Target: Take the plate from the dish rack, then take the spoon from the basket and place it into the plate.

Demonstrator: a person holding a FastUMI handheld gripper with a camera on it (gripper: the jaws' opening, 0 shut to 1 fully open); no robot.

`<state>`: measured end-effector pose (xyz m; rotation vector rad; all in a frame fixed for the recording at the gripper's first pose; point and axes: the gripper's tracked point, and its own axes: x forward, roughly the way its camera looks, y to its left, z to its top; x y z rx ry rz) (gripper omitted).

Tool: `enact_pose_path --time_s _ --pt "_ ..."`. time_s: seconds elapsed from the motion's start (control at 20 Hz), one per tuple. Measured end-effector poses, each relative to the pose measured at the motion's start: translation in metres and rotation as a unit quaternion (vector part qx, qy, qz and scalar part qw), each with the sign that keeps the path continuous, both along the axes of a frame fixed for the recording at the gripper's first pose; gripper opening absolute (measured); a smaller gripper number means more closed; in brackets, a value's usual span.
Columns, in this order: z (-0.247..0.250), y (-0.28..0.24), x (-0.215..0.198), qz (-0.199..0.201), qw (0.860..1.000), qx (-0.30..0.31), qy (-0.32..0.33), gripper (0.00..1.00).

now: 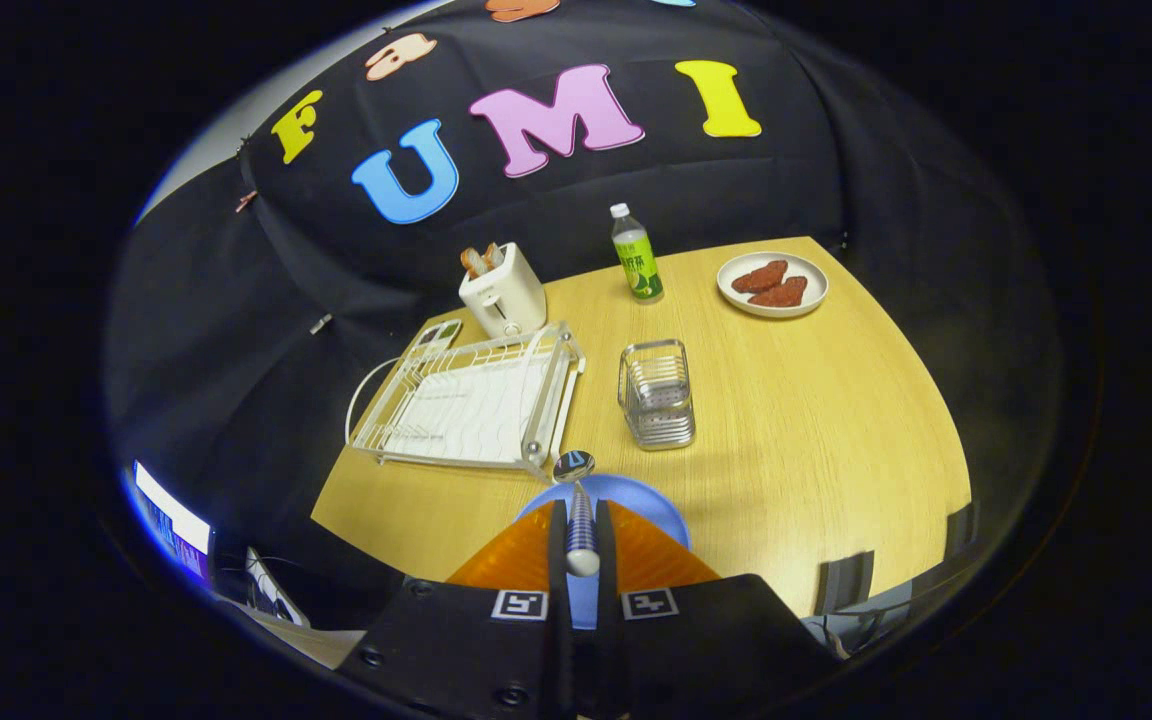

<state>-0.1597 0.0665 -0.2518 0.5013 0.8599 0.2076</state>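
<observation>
My gripper (pixel 582 520) is shut on the spoon (pixel 577 500), both fingers pressed against its handle. The spoon's shiny bowl points forward just past the fingertips. Directly below the fingers lies the blue plate (pixel 641 505) on the wooden table, mostly covered by the fingers. The spoon hangs above the plate's far rim. Ahead and a little right stands the wire basket (pixel 656 393), with nothing visible in it. Ahead on the left sits the white dish rack (pixel 471 400), holding no plate.
A white toaster (pixel 503 293) with bread stands behind the rack. A green bottle (pixel 637 255) is at the table's far edge, and a white plate (pixel 772 283) with reddish food lies at the far right. The wooden table (pixel 836 430) has open surface to the right.
</observation>
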Motion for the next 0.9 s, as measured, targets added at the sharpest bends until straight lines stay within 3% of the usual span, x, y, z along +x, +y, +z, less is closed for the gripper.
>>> enact_pose_path --time_s 0.45,0.9 --pt "-0.068 0.029 -0.014 0.003 0.999 -0.015 0.042 0.12" --pt "-0.090 0.043 -0.015 0.012 0.997 0.008 0.071 0.13"
